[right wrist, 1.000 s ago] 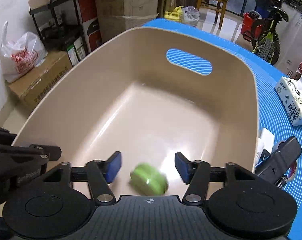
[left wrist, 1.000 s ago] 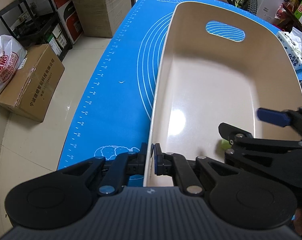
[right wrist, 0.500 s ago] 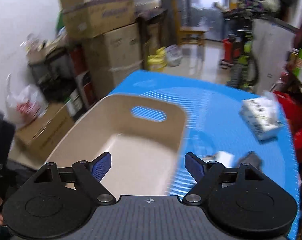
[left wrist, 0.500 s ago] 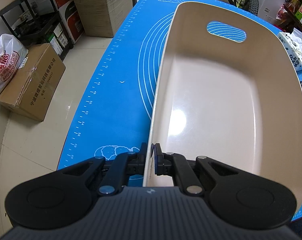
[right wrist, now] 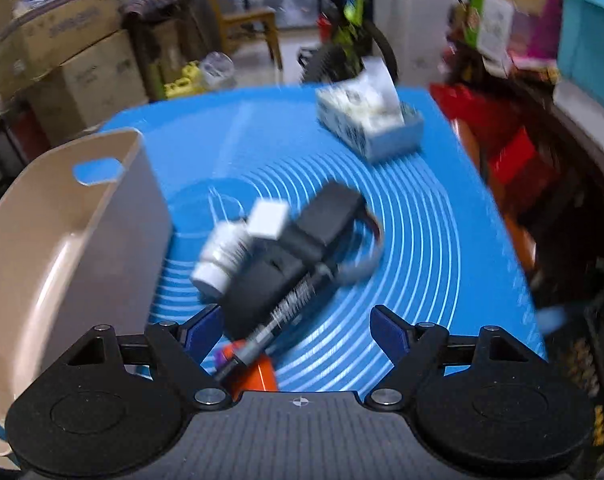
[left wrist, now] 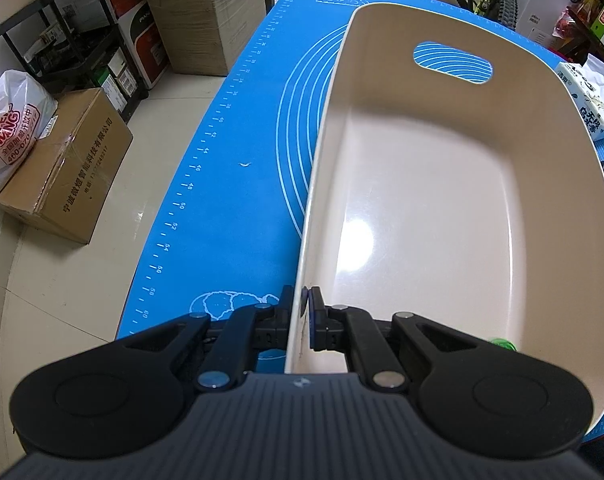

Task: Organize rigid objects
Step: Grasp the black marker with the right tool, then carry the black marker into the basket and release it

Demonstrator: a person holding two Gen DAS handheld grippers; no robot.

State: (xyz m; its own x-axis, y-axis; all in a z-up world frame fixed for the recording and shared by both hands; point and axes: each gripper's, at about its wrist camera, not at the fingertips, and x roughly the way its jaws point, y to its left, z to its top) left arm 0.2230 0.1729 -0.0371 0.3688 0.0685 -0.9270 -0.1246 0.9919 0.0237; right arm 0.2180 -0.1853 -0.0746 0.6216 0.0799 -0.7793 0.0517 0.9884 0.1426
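Note:
A beige plastic bin [left wrist: 442, 208] with a handle slot stands on the blue mat [left wrist: 238, 184]. My left gripper [left wrist: 302, 316] is shut on the bin's near-left rim, one pad inside and one outside. A green round object [left wrist: 502, 343] peeks out at the bin's near end behind the gripper. In the blurred right wrist view my right gripper [right wrist: 294, 328] hangs open over a pile on the mat: a white bottle [right wrist: 222, 256], a small white block [right wrist: 268, 220], black boxy items [right wrist: 298, 248], a black marker [right wrist: 282, 316] and an orange piece [right wrist: 258, 376]. The bin [right wrist: 54, 248] lies to its left.
A tissue pack [right wrist: 370, 124] lies at the far right of the mat, also seen as a tissue pack [left wrist: 586, 108] beyond the bin. Cardboard boxes [left wrist: 62, 172], a white bag [left wrist: 10, 128] and a shelf stand on the floor left of the table. A bicycle is behind the table.
My right gripper dropped the green object into the bin, left the bin and swung right over the pile of items on the mat. My left gripper stayed clamped on the rim.

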